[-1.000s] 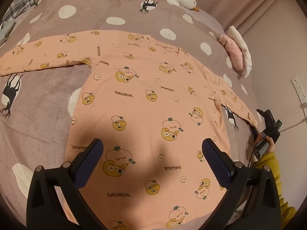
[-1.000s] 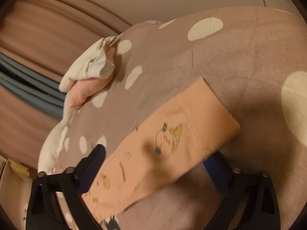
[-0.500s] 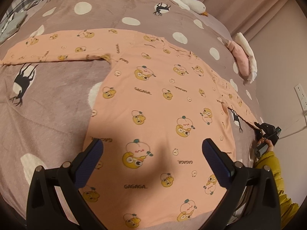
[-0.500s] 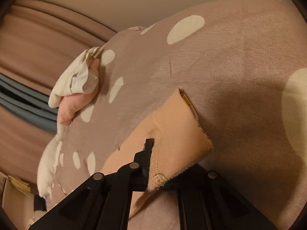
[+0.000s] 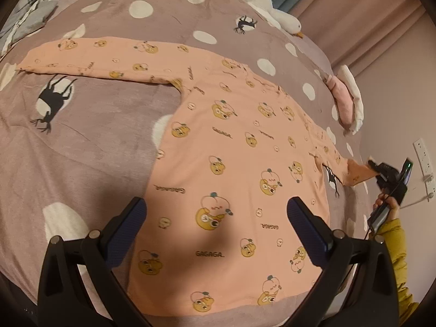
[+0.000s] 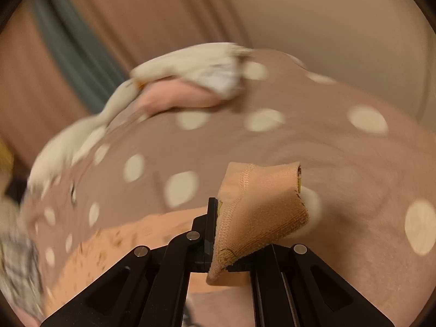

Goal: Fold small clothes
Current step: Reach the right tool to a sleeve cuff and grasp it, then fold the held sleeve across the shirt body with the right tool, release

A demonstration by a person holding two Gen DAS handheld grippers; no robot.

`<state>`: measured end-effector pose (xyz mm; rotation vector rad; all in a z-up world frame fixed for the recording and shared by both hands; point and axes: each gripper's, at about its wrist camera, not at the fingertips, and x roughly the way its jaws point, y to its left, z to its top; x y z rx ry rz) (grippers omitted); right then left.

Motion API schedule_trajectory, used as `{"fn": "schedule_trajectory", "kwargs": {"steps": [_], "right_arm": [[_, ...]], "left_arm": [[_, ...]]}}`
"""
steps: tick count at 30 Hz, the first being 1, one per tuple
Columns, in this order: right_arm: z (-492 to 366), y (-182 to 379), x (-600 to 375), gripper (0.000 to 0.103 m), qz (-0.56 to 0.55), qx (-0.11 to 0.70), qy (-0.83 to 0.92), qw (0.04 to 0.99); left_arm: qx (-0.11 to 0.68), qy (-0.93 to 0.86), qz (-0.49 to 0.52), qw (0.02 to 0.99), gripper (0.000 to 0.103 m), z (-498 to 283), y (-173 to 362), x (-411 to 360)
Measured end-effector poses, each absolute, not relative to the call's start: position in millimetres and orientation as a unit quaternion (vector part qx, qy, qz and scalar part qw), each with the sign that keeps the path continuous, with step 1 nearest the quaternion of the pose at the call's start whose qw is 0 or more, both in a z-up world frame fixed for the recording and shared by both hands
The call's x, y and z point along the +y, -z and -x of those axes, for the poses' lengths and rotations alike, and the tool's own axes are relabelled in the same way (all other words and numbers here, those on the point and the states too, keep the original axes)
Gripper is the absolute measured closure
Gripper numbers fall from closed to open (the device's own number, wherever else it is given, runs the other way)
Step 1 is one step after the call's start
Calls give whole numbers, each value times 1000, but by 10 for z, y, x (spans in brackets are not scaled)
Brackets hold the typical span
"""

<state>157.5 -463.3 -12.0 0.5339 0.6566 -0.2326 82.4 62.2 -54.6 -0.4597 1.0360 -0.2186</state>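
A peach long-sleeved shirt with cartoon prints lies flat on a mauve polka-dot bedspread, its left sleeve stretched out to the far left. My left gripper is open and empty, hovering above the shirt's lower body. My right gripper is shut on the cuff of the right sleeve and holds it lifted off the bed. In the left wrist view the right gripper shows at the bed's right edge, pulling the sleeve end up.
A folded pink and white pile lies at the bed's far right edge. A white plush goose rests at the head of the bed. A wall socket and curtains stand beyond the bed.
My right gripper closed on the right sleeve cuff and lifted it off the bed, swinging leftward. My left gripper drew back and shifted left over the shirt, still open.
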Motion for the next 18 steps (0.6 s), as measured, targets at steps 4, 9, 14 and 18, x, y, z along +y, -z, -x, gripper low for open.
{"fn": "schedule_trajectory", "kwargs": {"steps": [4, 9, 14, 18], "right_arm": [[-1766, -197, -4063, 98, -174, 326, 81, 926], [-2081, -407, -3313, 98, -94, 330, 42, 938], [-2348, -361, -2445, 98, 2, 338, 1, 941], [-2452, -116, -1768, 98, 75, 354, -23, 932]], "left_arm": [[480, 100, 223, 842, 0, -822, 511, 768], [473, 90, 233, 845, 0, -838, 521, 995], [477, 78, 250, 839, 0, -889, 622, 1181], [485, 72, 256, 833, 0, -938, 708, 1257]]}}
